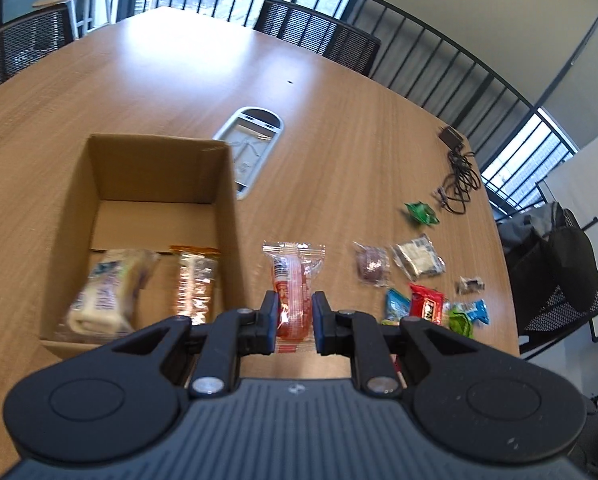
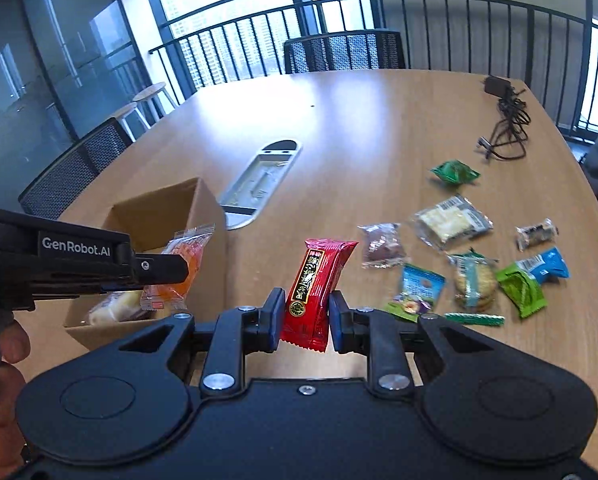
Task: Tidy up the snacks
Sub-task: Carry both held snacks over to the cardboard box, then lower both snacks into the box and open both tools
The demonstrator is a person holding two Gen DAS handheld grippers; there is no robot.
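The left gripper [image 1: 295, 322] clamps an orange clear-wrapped snack [image 1: 293, 292] beside the open brown cardboard box [image 1: 227, 216]. The right gripper [image 2: 305, 320] clamps a red foil snack bar [image 2: 317, 292], right of that box.

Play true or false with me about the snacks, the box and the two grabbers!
1. The left hand-held gripper holds an orange snack in clear wrap. True.
2. The right hand-held gripper holds a green packet. False: it holds a red snack packet.
3. The cardboard box has no snacks in it. False: two wrapped snacks lie inside, a pale one and a brownish bar.
4. More snacks still lie loose on the wooden table. True.
5. A black cable lies at the far end of the table. True.
6. The box has a closed lid. False: its top is open.
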